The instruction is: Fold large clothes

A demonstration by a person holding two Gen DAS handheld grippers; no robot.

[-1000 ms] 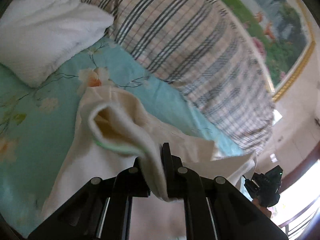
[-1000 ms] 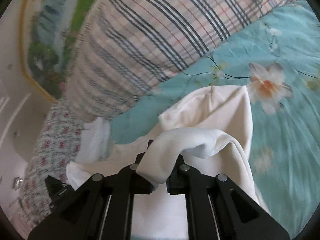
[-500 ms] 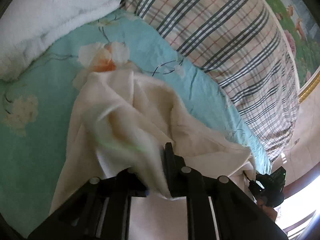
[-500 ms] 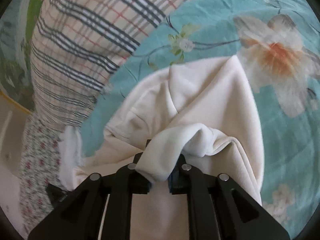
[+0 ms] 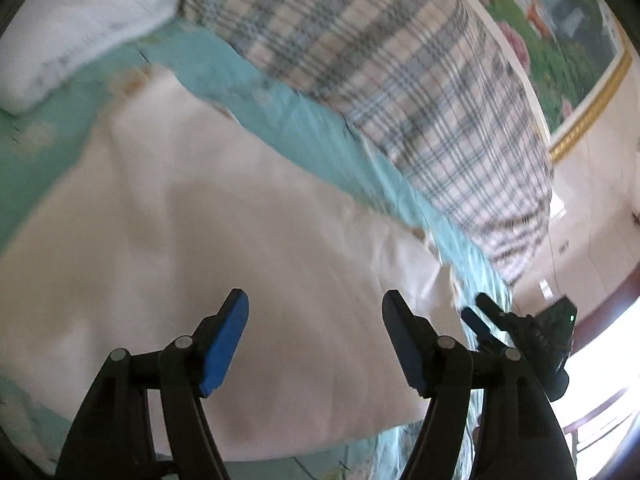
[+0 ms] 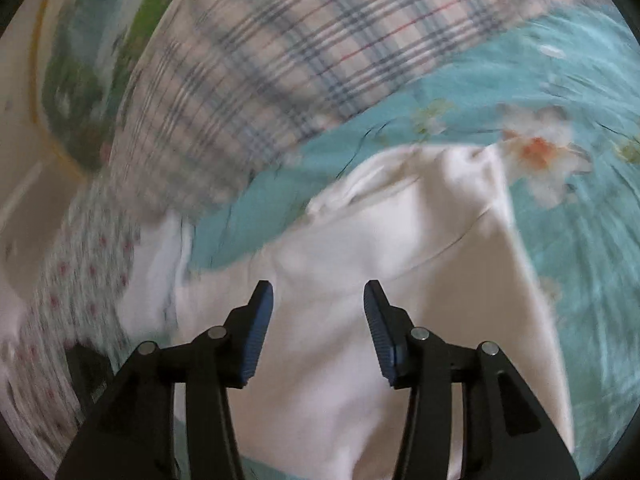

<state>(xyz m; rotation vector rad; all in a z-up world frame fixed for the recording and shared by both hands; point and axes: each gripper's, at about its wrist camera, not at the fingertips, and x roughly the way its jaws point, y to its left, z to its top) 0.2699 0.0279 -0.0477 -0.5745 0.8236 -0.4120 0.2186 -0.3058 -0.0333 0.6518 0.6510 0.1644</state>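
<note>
Change: a second ago each gripper pinched a raised fold of the cream garment; now both have let go and the cloth lies flat on the bed, no bunch standing up between the fingers.
Meaning for the task: I judge that one fold has just been laid down and released; whether more folds are needed cannot be told, since both views are blurred.
Left gripper: released, jaws opening and already wide, blue pads bare; nothing between them, the cloth lying below and beyond the tips.
Right gripper: released, jaws opening but less wide than the left; pads bare, garment under them, no contact that I can make out.
Garment: spread on the teal floral bedsheet, its far edge short of the plaid quilt; in the right view a seam runs across the upper layer.
Surroundings: white pillow at far left in the left view; the right gripper also shows at the right edge of that view, near the cloth's right end.
Next: probably regrasp an edge or smooth the layer.
</note>
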